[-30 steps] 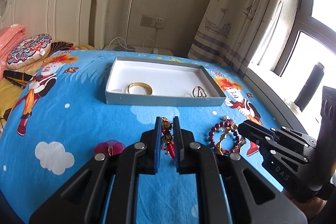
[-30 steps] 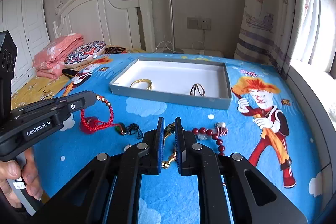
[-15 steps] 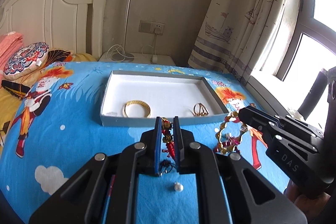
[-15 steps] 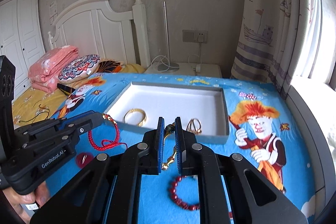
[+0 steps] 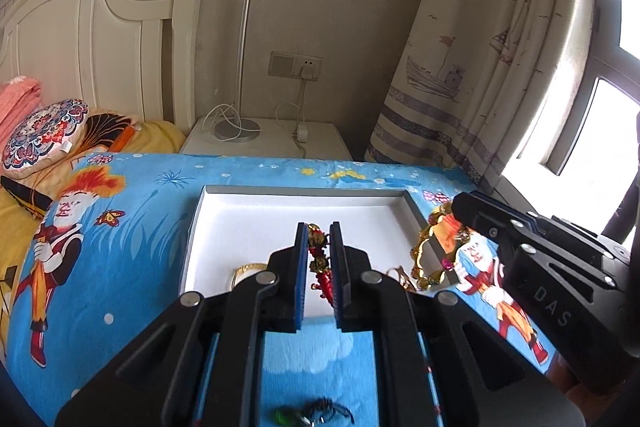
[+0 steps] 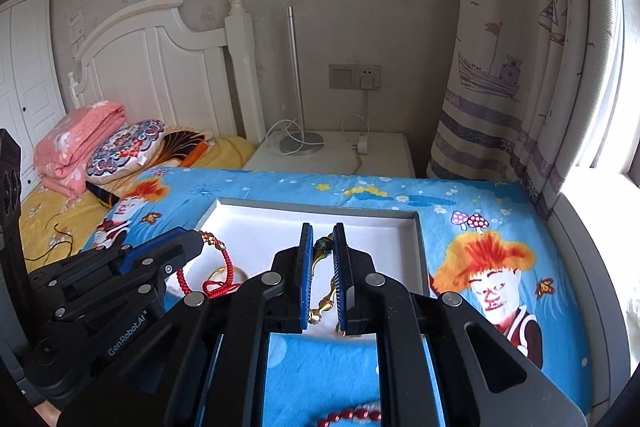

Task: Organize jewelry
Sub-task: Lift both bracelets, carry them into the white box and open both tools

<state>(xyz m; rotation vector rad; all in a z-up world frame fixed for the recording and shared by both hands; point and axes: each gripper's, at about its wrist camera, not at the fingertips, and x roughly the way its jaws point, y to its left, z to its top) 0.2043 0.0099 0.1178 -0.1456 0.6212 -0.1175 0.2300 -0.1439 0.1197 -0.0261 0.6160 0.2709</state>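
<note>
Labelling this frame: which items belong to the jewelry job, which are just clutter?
Job:
white shallow tray
red cord bracelet, in left gripper
gold chain bracelet, in right gripper
gold bangle in tray
red bead bracelet on bedspread

Clutter:
round patterned cushion
pink folded blanket
silver lamp

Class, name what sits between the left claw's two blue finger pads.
A red cord bracelet with gold beads, pinched in the left claw, seen in the left wrist view.
</note>
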